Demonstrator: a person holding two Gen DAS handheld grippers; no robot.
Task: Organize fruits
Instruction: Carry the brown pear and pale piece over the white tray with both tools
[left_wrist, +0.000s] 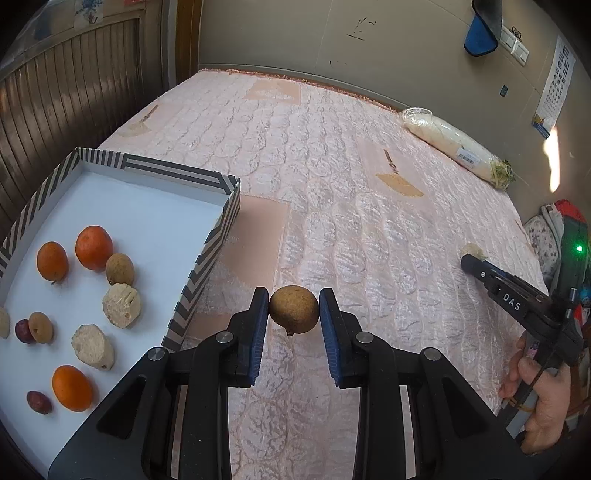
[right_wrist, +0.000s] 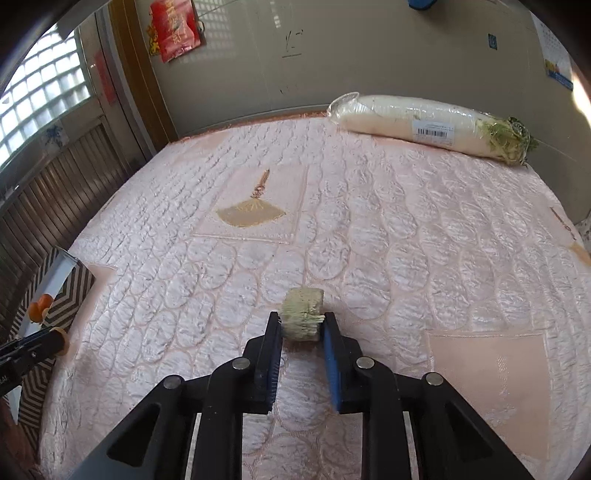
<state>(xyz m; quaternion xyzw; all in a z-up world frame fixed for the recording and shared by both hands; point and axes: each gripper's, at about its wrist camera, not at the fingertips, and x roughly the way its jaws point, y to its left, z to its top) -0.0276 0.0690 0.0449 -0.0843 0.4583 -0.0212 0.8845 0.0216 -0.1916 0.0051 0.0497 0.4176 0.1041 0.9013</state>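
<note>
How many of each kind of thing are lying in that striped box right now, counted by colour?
In the striped box, left wrist view:
Orange fruits: 3
Round brown fruits: 2
Pale cut chunks: 2
Dark red fruits: 2
Pale piece at the picture's edge, cut off: 1
Total: 10

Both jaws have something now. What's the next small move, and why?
Probably swing the left gripper left over the striped box and drop its brown fruit: it's clamped clear of the bedspread, and the box wall sits just beside it.
</note>
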